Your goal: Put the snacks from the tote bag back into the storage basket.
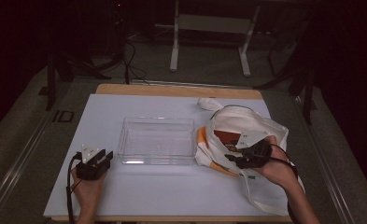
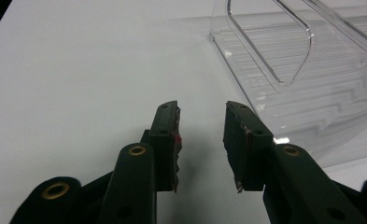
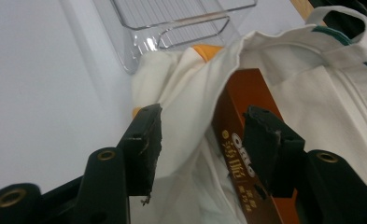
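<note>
The bag (image 1: 256,140), white cloth and slumped open, lay on the right side of the table (image 1: 125,196), its near end hanging past the table's near edge. Its left edge touched the right wall of the bin (image 1: 157,140), a clear plastic one standing at the middle of the table. Inside the bag's mouth lay an orange box (image 3: 244,140) with pale lettering, partly covered by a fold of cloth. An orange trim (image 1: 202,136) showed at the bag's left edge beside the bin.

The right gripper (image 3: 202,140) sat at the bag's mouth, its jaws apart around the cloth fold and the box; whether the pads pressed on either could not be told. The left gripper (image 1: 97,161) rested on the table near and left of the bin, its jaws apart with nothing between them.
</note>
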`<state>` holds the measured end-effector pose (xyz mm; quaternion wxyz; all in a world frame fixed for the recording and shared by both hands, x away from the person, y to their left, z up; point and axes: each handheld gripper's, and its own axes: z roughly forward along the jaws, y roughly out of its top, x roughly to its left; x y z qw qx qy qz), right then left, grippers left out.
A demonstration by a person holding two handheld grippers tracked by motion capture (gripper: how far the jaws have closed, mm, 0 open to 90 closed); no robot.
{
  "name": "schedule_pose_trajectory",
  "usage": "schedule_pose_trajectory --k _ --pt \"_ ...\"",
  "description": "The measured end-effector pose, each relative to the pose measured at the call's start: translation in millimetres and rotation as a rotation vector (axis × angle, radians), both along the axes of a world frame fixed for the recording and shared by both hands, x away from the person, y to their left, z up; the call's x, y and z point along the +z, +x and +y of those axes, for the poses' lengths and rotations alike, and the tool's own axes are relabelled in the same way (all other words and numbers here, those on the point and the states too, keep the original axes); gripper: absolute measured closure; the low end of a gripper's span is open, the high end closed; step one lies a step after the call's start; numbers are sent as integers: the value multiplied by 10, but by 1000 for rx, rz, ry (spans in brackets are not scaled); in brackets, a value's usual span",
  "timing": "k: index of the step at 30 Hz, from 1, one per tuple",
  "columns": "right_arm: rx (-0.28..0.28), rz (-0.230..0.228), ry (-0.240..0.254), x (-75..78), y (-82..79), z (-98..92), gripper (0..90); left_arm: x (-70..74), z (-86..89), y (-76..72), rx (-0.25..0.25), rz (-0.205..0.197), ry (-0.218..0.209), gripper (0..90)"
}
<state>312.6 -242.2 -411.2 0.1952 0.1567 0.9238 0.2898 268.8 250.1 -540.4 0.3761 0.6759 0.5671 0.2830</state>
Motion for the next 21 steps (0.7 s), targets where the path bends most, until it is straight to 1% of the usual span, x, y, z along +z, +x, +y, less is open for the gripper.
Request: schedule_pose_trajectory --k 5,9,21 --pt "-7 -3 -10 16 28 -54 468 0 0 0 0 0 0 658" --pt "-24 2 -18 30 42 -96 467 0 -1 1 0 0 0 658" --pt "-46 4 -54 74 120 -210 462 -1 -2 1 0 1 1 658"
